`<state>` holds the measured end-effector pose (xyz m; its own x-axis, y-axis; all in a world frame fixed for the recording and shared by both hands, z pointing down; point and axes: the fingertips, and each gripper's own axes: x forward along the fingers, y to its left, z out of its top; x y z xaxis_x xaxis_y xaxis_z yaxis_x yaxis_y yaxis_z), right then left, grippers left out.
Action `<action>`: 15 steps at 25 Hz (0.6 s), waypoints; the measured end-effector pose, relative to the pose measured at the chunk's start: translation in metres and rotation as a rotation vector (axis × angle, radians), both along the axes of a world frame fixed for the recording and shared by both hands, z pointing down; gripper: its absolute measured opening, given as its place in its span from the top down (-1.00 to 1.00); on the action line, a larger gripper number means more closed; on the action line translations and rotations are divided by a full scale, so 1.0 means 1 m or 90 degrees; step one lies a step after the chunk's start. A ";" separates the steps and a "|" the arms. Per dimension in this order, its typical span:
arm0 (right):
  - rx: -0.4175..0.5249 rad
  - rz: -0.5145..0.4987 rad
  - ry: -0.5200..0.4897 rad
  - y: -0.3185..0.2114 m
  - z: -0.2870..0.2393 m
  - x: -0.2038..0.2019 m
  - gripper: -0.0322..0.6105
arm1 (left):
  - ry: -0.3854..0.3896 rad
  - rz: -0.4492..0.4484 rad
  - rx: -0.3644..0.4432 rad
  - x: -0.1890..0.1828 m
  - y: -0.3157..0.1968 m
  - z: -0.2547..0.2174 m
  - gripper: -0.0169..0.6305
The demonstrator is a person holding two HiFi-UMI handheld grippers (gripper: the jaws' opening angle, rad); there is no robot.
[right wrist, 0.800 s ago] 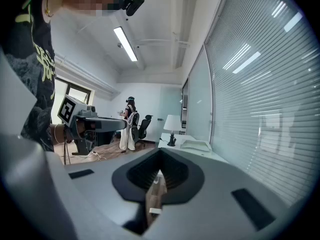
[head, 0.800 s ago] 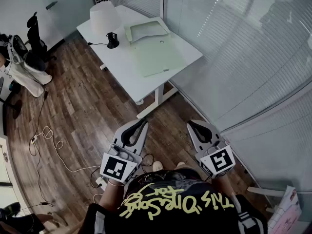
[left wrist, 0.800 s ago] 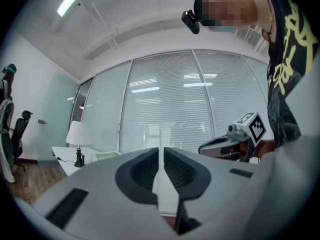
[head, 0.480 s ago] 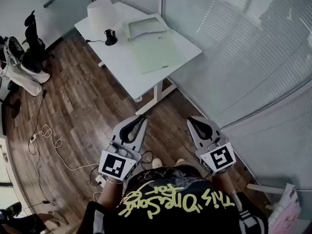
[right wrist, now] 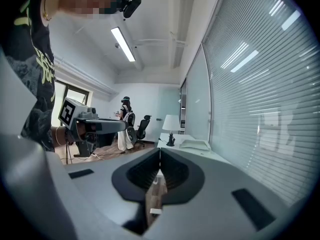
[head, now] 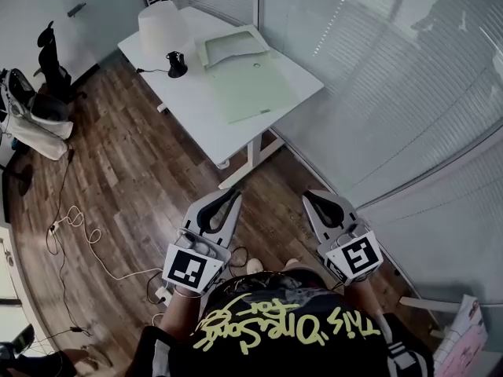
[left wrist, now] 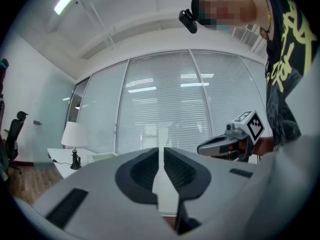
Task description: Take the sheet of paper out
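The person stands on the wood floor (head: 118, 171), well apart from the white table (head: 200, 108) at 12 o'clock, with both grippers held close to the body and pointing toward it. The left gripper (head: 233, 195) shows its jaws a narrow slit apart in the left gripper view (left wrist: 161, 150), with nothing between them. The right gripper (head: 311, 199) has its jaws together at the tips in the right gripper view (right wrist: 160, 151), also empty. On the table a pale green folder (head: 253, 93) lies flat near the edge by the glass wall (head: 377, 77); whether the paper lies in it cannot be told. Just beyond the folder, at its 11 o'clock, sits a second pale green tray-like piece (head: 234, 47). At the table's 10 o'clock corner stands a lamp (head: 161, 23) on a black base. A cable (head: 75, 218) trails over the floor at 9 o'clock of the grippers, and a chair (head: 51, 53) stands at far 10 o'clock.
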<state>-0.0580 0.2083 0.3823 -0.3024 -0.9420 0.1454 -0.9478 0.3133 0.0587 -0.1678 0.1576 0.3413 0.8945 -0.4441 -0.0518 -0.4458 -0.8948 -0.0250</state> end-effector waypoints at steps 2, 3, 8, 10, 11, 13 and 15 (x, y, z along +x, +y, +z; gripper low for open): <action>-0.006 0.006 0.008 0.002 0.001 0.002 0.88 | 0.002 0.012 0.001 0.004 0.002 0.003 0.84; -0.006 0.010 0.012 0.003 0.001 0.003 0.88 | 0.003 0.016 0.002 0.005 0.002 0.003 0.84; -0.004 0.029 -0.014 0.005 0.006 0.000 0.88 | -0.007 0.026 0.000 0.001 -0.002 0.014 0.84; -0.018 0.027 -0.043 0.007 0.012 0.000 0.88 | -0.006 0.028 -0.005 0.003 -0.004 0.018 0.84; -0.023 0.025 -0.052 0.007 0.015 0.000 0.87 | -0.005 0.030 -0.008 0.003 -0.004 0.020 0.84; -0.026 0.024 -0.041 0.003 0.018 -0.001 0.88 | -0.016 0.032 -0.011 0.005 -0.006 0.025 0.84; -0.024 0.020 -0.013 -0.005 0.018 -0.002 0.88 | -0.035 0.029 -0.011 0.006 -0.013 0.030 0.84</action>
